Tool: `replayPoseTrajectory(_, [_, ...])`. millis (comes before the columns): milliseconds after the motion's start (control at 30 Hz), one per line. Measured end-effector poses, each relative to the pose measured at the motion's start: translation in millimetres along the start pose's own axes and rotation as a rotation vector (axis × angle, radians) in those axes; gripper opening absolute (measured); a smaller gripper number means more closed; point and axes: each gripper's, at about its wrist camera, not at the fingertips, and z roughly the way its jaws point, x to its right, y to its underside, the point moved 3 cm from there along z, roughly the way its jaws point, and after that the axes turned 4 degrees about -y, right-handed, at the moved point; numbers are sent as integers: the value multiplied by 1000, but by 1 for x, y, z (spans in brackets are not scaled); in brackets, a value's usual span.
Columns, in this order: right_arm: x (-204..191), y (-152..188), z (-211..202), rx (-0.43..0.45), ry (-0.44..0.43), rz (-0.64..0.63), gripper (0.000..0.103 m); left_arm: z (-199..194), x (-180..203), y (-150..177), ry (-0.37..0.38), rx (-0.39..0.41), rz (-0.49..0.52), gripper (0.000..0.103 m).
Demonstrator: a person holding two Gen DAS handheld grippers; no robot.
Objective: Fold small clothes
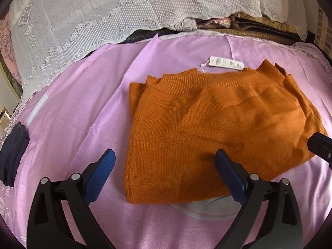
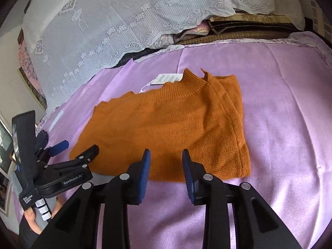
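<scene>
One big purple sheet (image 1: 78, 108) covers the bed. On it, near the middle, lies an orange knit sweater (image 1: 207, 120), already folded flat. It looks soft, floppy and light, so it should bend easily. Its paper tag (image 1: 226, 63) sticks out at 12 o'clock. Good places to pinch are the near corners. Both the left gripper (image 1: 164, 166) and the right gripper (image 2: 166, 166) are spread apart and hold nothing.

Folded orange knit sweater (image 1: 217, 122), flat on pink sheet (image 1: 83, 108)
</scene>
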Motion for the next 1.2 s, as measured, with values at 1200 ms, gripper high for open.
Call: replayPoseTrajectory(1200, [-36,-30,23,62,100,-146,61,16,-29,-32,109,-2,-170,99])
